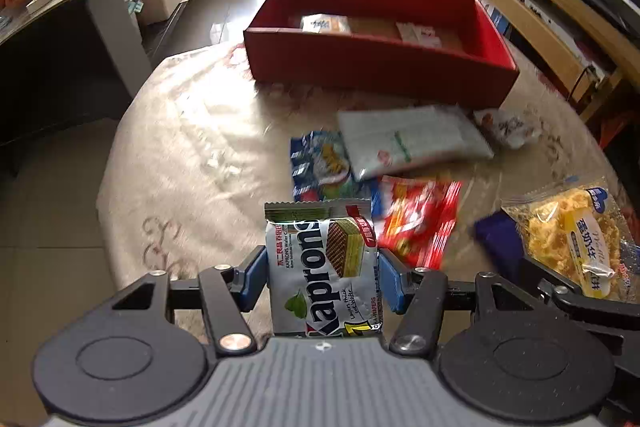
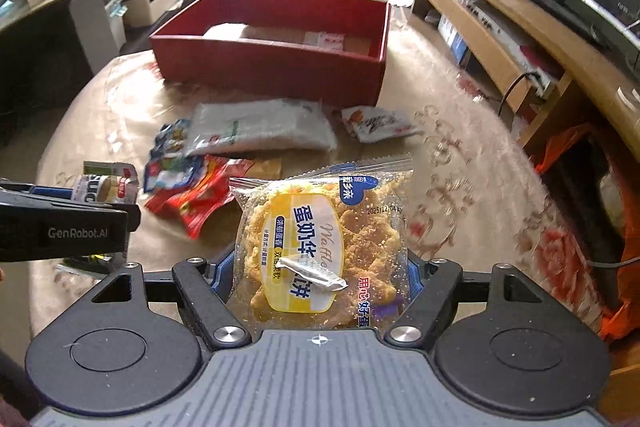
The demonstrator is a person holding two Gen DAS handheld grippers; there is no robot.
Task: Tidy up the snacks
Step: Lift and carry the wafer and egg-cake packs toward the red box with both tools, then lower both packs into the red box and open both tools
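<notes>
Both grippers loaded, each clamped on a snack packet above the desk.

Left gripper (image 1: 322,277): blue pads pressed on either side of a Kaprons wafer packet (image 1: 324,267), held upright. Right gripper (image 2: 320,279): clamped on a clear waffle-cake packet (image 2: 324,247) with a yellow label. Red box (image 1: 376,67) sits at the far edge of the desk (image 1: 192,147); a few packets lie inside it. Loose between the box and the grippers: white packet (image 1: 412,141), blue packet (image 1: 320,167), red packet (image 1: 420,219), small white-and-orange packet (image 2: 376,125) nearest the box's right corner. Desk covered with a floral cloth.
</notes>
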